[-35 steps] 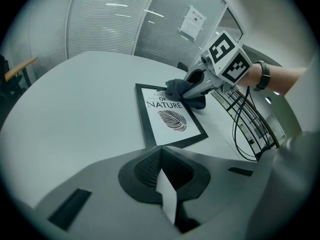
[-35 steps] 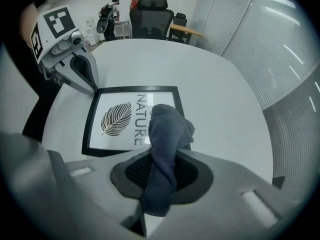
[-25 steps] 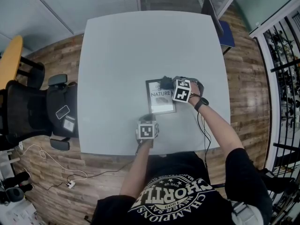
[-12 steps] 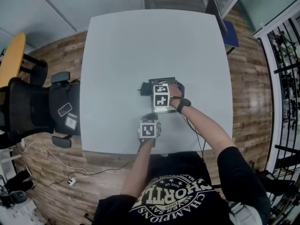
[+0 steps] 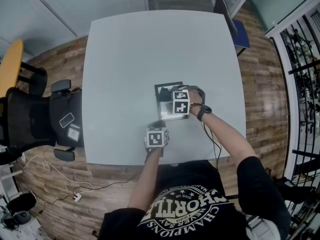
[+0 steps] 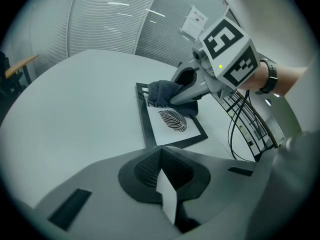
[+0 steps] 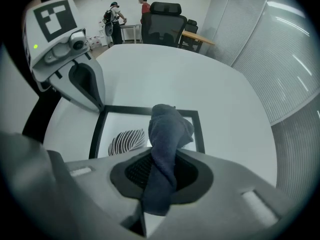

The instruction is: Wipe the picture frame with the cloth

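Grey plastic jaws of my left gripper (image 6: 165, 186) sat pressed together with nothing between them. This gripper was closest to me, low over the tabletop (image 5: 120, 84) near its front edge. Its tip reached the near corner of the picture frame (image 6: 146, 126), though I could not tell whether it touched. Just beyond it, the black frame lay flat on the tabletop, holding a white print with a dark leaf drawing. My right gripper (image 5: 171, 100) was over the frame from the right, its jaws clamped on the dark blue-grey cloth (image 7: 167, 134). The bunched free end of the cloth rested on the far part of the print, covering part of the lettering there. Past the frame the pale tabletop ran on bare. A black office chair (image 7: 165, 16) stood at its far side.
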Demonstrator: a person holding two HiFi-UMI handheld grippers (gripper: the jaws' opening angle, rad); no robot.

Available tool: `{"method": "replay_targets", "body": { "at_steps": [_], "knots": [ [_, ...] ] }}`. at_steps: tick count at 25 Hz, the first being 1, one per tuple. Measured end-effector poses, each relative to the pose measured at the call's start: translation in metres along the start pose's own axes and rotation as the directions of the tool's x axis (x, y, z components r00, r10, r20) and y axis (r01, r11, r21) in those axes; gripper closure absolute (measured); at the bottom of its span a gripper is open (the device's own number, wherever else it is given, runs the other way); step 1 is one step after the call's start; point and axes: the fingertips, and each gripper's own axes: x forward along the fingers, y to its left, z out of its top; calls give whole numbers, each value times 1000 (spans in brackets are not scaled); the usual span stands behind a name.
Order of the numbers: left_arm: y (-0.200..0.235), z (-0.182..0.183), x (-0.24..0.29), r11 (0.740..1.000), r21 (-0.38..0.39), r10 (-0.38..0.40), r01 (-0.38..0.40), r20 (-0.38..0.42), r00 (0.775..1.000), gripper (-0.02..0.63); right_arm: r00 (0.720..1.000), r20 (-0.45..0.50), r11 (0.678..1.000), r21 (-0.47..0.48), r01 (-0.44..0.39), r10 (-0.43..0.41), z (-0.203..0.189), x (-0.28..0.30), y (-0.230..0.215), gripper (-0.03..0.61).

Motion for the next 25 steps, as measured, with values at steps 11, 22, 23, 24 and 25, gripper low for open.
{"method": "replay_targets", "body": {
  "at_steps": [11,22,23,24,25],
  "knots": [
    [-2,4,-4,1000,27,15,-15,-4,1000,618,998,-43,991,120,50,-45,-73,-24,-1,506],
    [-1,4,-5,1000,21,18,-18,1,1000,617,996,76,985,170,37,-51,-24,-35,-3,506],
    [-1,4,-5,1000,22,18,-18,1,1000,618,994,94,988,152,31,-46,-11,-34,-3,506],
    [-1,4,-5,1000,22,16,-17,2,1000,618,994,106,991,132,25,-40,0,-31,-2,506],
    [-2,5,-5,1000,20,15,-15,2,1000,618,993,116,994,112,18,-31,12,-29,-1,506]
  ]
}}
